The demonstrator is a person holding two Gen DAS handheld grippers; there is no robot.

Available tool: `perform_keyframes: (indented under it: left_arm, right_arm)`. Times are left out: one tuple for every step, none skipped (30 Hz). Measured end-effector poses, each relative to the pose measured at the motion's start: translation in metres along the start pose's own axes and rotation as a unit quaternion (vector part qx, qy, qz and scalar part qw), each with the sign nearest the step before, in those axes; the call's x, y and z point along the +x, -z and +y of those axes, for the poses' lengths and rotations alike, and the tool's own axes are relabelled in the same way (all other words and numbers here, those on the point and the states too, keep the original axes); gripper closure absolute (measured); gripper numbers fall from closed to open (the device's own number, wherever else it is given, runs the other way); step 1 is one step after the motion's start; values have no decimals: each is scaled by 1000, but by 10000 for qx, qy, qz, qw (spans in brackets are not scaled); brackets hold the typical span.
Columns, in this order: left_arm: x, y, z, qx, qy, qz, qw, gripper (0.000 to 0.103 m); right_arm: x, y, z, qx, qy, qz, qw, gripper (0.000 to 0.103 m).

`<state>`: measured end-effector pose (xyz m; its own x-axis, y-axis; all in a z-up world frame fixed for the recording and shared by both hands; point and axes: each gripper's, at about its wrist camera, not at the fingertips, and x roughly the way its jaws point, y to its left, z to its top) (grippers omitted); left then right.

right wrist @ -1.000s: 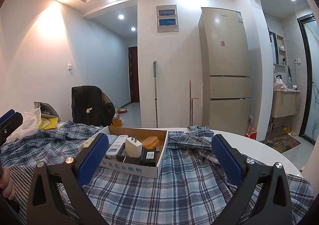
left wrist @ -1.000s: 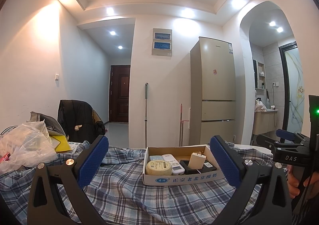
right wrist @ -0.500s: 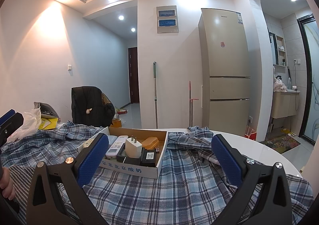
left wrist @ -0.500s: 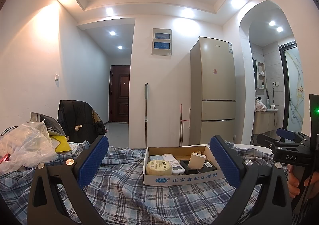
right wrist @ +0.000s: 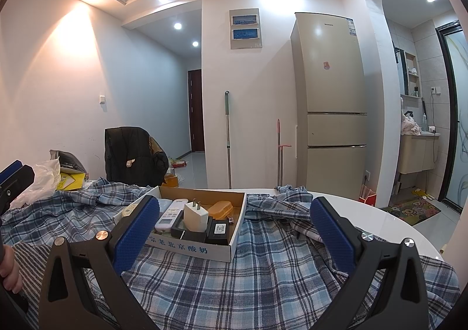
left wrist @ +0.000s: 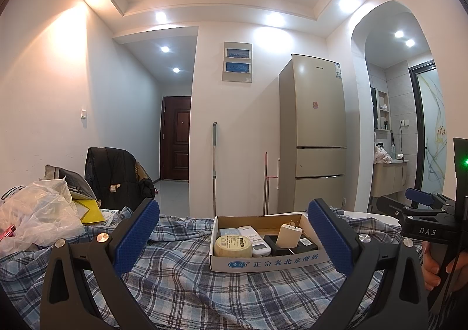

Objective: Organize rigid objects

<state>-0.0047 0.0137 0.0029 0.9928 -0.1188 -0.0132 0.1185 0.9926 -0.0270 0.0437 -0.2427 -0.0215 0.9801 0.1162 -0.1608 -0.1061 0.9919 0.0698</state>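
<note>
Box point(left wrist: 264, 261) on the cloth point(left wrist: 187, 280) before my tongs, tin point(left wrist: 232, 245) at its left, remote point(left wrist: 257, 240) beside it, charger point(left wrist: 289, 235) to the right, bag point(left wrist: 38, 217) far left, fridge point(left wrist: 317, 137) behind.

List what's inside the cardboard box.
Box holds a round tin, white remote, white charger, orange case and black boxes. Anything beneath them is hidden.

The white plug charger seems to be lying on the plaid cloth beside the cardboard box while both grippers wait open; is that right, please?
Not quite: the white plug charger stands inside the shallow cardboard box, as the right wrist view shows. Both the left gripper and the right gripper are indeed open.
</note>
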Motion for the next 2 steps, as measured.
perform_keyframes:
  left_arm:
    - [0,0,0,0,1,1,10000,0]
    - [0,0,0,1,0,2,10000,0]
  right_arm:
    - [0,0,0,-1,1,-1,10000,0]
    - [0,0,0,-1,1,1,10000,0]
